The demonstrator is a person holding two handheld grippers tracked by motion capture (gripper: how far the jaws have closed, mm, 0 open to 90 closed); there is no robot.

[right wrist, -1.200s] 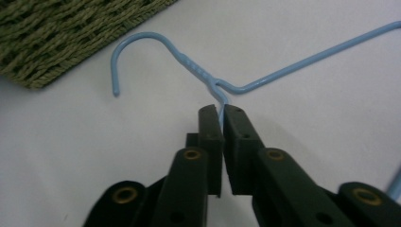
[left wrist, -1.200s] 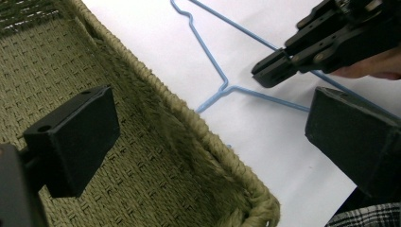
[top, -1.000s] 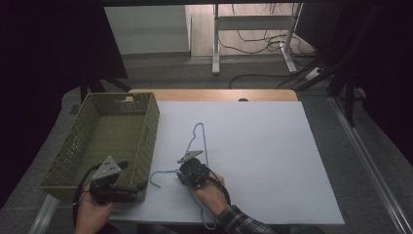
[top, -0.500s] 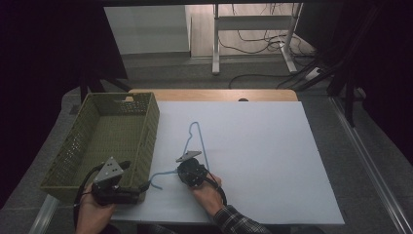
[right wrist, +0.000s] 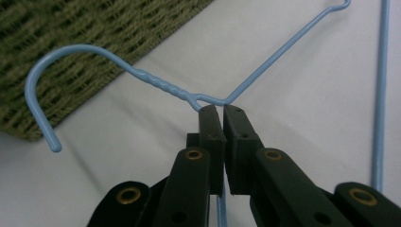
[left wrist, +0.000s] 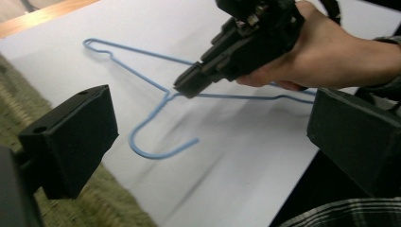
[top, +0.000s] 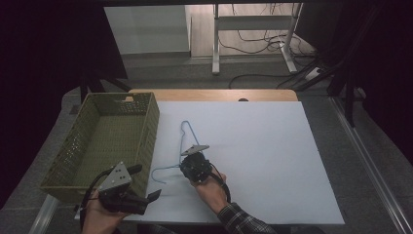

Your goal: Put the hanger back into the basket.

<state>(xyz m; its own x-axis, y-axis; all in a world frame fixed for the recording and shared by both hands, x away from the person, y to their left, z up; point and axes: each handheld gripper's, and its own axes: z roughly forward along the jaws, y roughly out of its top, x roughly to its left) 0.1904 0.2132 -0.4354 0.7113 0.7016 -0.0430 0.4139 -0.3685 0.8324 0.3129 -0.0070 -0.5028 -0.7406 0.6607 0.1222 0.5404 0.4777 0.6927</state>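
So the blue wire hanger (top: pixel 184 146) lies flat on the white table cover (top: pixel 272 161) around the middle of the high view, hook end curling toward the green woven basket (top: pixel 104 141) at left. The right gripper (right wrist: pixel 222 111) has its jaws pinched together right at the hanger's neck, just below the twisted bit. Down in the lower left, the left gripper (top: pixel 151 196) sits with jaws spread wide, nothing between them.

A white sheet (top: pixel 253 146) covers the table, whose wooden edge (top: pixel 214 94) shows at the far side. Beyond it, a metal stand (top: pixel 253 34) sits among cables (top: pixel 272 78) on the grey floor.
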